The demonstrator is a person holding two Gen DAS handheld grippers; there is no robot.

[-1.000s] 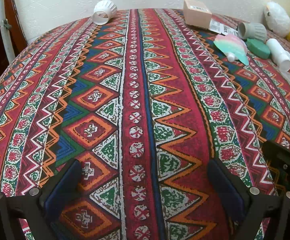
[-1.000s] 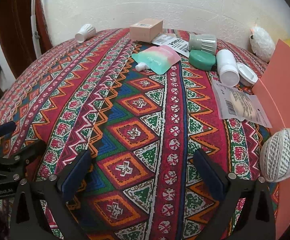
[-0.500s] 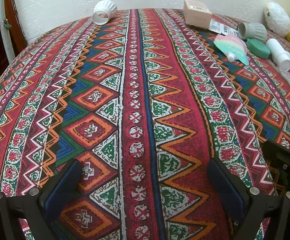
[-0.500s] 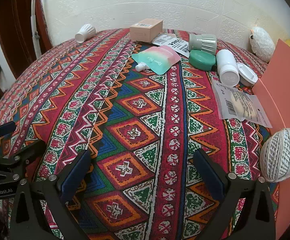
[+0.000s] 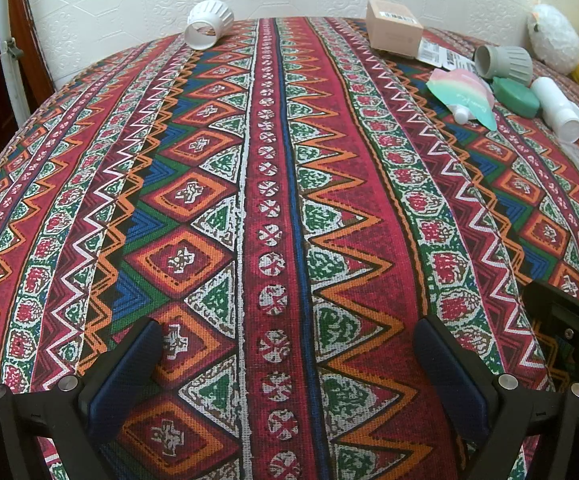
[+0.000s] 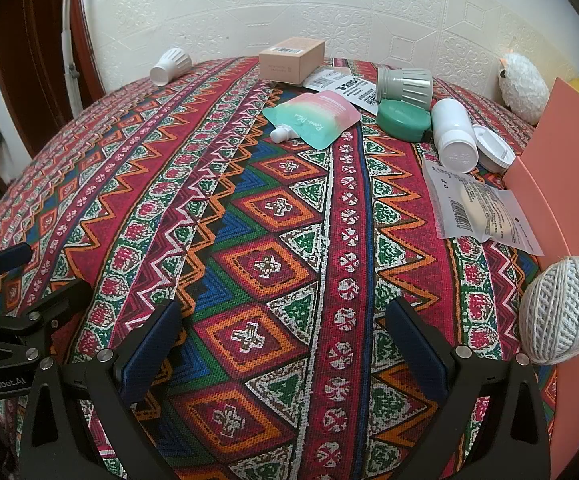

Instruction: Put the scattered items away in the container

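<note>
Right wrist view shows the right gripper (image 6: 281, 328) wide open and holding nothing, low over the patterned cloth (image 6: 249, 216). The ball of string (image 6: 561, 310) sits just beside it, touching the salmon-pink container (image 6: 569, 184). I think that ball is the easy first pick: turn toward it, put one finger on each side, and squeeze softly so it does not roll. The left gripper (image 5: 289, 360) is wide open and empty too, far from the white cup (image 5: 209, 24)
</note>
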